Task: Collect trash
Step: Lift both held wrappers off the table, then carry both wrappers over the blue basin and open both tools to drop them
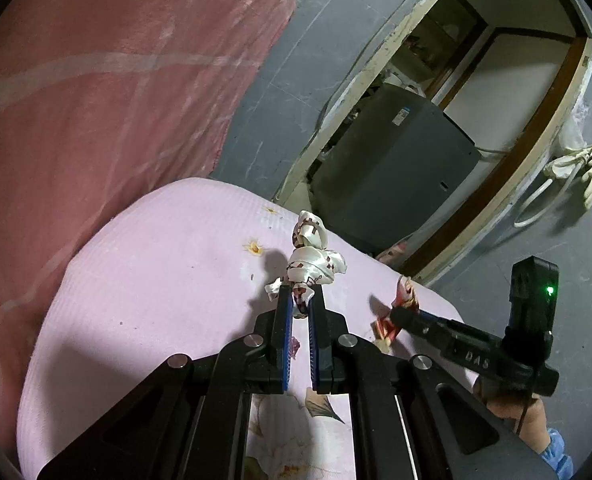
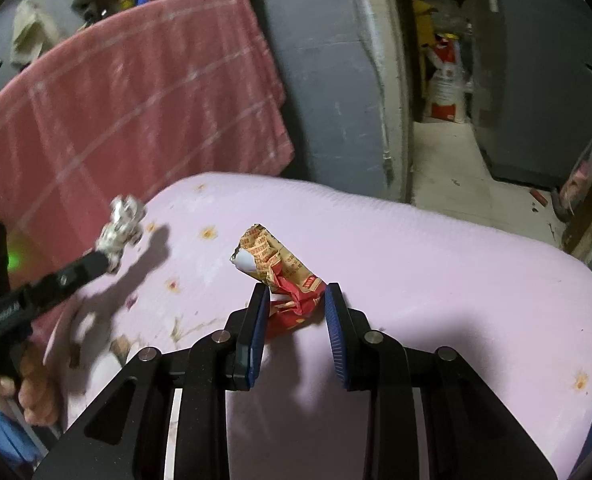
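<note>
A: What's on the pink mattress (image 2: 435, 248)?

B: Two pieces of trash, each in a claw. The left claw (image 1: 300, 294) is clamped tight on a crumpled white wrapper (image 1: 313, 258) with small red marks, held just above the mattress with its shadow beneath. The right claw (image 2: 296, 294) stands narrow, its pads pressing either side of a crumpled red and tan paper packet (image 2: 284, 276) that sits low over the mattress near its middle.

A: Anything in the way?

B: Between the two claws, nothing but bare cover with a few small orange flower prints and crumbs. Behind hangs a red towel (image 2: 144, 92), close to the far left edge of the mattress.

A: And the edges?

B: The mattress rounds off at its far corner. Past it is a grey wall (image 2: 327, 80), then an open doorway with a pale worn frame (image 1: 379, 60). A dark grey cabinet (image 1: 395, 168) stands inside the doorway, and a red and white sack (image 2: 445, 80) leans farther in. The floor strip there is open.

A: The right side?

B: A pale cloth bag (image 1: 579, 172) hangs on the wall beyond the doorframe.
</note>
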A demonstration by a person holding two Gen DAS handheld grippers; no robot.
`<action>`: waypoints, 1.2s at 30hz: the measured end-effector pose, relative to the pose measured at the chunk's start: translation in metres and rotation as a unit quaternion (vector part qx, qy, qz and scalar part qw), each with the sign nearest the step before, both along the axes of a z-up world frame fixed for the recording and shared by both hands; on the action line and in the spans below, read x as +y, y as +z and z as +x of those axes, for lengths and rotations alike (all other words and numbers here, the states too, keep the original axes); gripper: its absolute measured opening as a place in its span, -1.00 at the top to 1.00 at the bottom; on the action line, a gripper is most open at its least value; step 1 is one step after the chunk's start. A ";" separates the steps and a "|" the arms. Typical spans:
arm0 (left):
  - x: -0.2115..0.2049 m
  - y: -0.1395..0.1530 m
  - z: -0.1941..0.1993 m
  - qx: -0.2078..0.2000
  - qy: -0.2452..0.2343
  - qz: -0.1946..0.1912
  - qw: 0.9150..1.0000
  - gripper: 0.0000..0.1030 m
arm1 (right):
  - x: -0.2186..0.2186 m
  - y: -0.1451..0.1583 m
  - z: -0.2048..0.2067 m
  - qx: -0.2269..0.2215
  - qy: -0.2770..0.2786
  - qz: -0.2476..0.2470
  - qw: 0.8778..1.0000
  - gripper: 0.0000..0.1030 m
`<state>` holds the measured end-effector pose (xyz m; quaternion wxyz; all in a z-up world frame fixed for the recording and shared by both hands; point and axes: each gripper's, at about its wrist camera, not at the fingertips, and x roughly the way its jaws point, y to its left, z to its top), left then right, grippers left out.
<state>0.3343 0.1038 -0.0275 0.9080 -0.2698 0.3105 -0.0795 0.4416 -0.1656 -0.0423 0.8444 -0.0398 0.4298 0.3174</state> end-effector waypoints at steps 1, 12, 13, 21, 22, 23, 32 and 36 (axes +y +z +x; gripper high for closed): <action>0.001 0.000 -0.001 -0.001 0.001 -0.001 1.000 0.90 | 0.002 0.000 -0.004 -0.001 0.007 -0.002 1.000 0.50; -0.006 0.008 -0.017 -0.032 0.008 0.027 0.999 0.90 | -0.001 0.005 -0.034 -0.018 0.026 -0.002 1.000 0.50; -0.008 0.010 -0.018 -0.036 0.007 0.035 0.999 0.90 | -0.004 0.008 -0.036 -0.025 0.021 0.002 0.999 0.50; -0.037 0.026 -0.034 -0.074 -0.007 0.060 0.995 0.90 | -0.034 0.045 -0.071 -0.104 -0.013 0.051 0.993 0.50; -0.045 0.031 -0.038 -0.084 -0.010 0.065 0.994 0.90 | -0.041 0.052 -0.078 -0.118 -0.020 0.056 0.991 0.50; -0.050 0.034 -0.040 -0.091 -0.013 0.067 0.994 0.90 | -0.044 0.057 -0.081 -0.127 -0.024 0.060 0.990 0.50; -0.128 0.077 -0.062 -0.173 -0.053 0.098 0.979 0.90 | -0.111 0.112 -0.130 -0.228 -0.092 0.094 0.965 0.50; -0.165 0.088 -0.064 -0.193 -0.076 0.102 0.973 0.90 | -0.142 0.129 -0.148 -0.268 -0.130 0.091 0.950 0.50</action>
